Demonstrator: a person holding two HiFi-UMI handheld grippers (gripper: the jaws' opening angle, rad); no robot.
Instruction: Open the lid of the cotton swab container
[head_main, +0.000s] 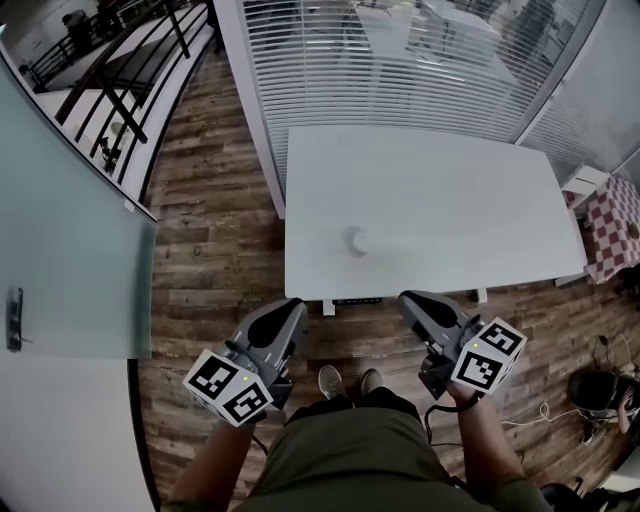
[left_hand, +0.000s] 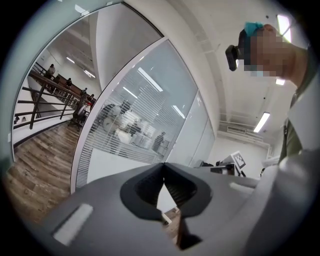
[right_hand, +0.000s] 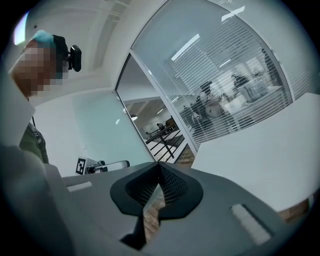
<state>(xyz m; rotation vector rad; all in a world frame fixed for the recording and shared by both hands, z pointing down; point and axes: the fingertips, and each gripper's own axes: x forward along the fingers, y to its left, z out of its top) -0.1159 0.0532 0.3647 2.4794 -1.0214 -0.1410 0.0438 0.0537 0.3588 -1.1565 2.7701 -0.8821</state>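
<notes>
Cotton swab container near front edge of table, left gripper and right gripper short of it (jaws closed, empty)

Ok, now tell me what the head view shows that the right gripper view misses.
Head view only: the cotton swab container standing on the white table, and the person's shoes. Right gripper view only: a close look at the right gripper, jaws shut on nothing, and the head camera. Both: the table, the slatted blinds and the wooden floor.
</notes>
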